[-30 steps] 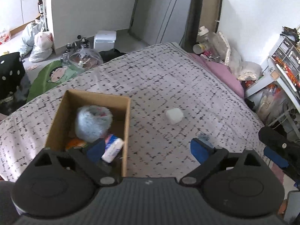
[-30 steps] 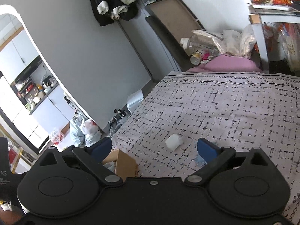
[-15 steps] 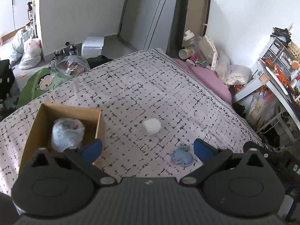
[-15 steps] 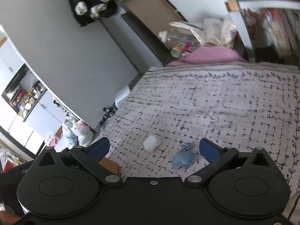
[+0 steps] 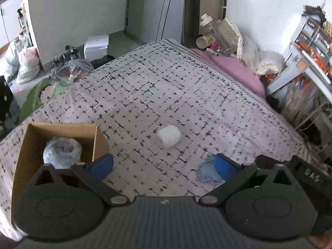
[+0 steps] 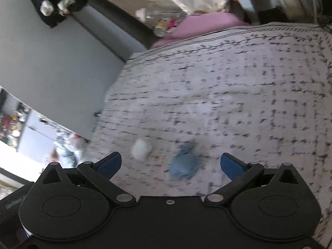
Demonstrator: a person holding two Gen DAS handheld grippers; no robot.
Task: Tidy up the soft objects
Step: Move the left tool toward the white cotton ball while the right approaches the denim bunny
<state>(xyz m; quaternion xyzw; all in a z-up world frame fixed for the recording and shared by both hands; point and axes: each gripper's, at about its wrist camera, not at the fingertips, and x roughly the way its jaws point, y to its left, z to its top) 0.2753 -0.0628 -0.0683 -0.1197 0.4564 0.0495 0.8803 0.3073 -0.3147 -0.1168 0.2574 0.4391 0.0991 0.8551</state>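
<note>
A white soft lump (image 5: 169, 135) lies in the middle of the patterned bedspread (image 5: 166, 83). A blue soft item (image 5: 206, 173) lies nearer, partly behind my left gripper's right finger. A brown cardboard box (image 5: 27, 145) at the left holds a pale fluffy ball (image 5: 62, 153). My left gripper (image 5: 164, 165) is open and empty above the bed, right of the box. In the blurred right wrist view my right gripper (image 6: 169, 165) is open and empty, with the blue item (image 6: 183, 164) between its fingers and the white lump (image 6: 141, 148) to its left.
A pink pillow (image 5: 238, 70) and bottles (image 5: 207, 31) sit at the bed's far end. Cluttered shelves (image 5: 307, 62) stand at the right. Bags (image 5: 22, 62) and a white bin (image 5: 96, 46) are on the floor beyond the left edge.
My left gripper has drawn back right from over the box, which now sits at the left. My right gripper has tilted down towards the blue item, now between its fingers.
</note>
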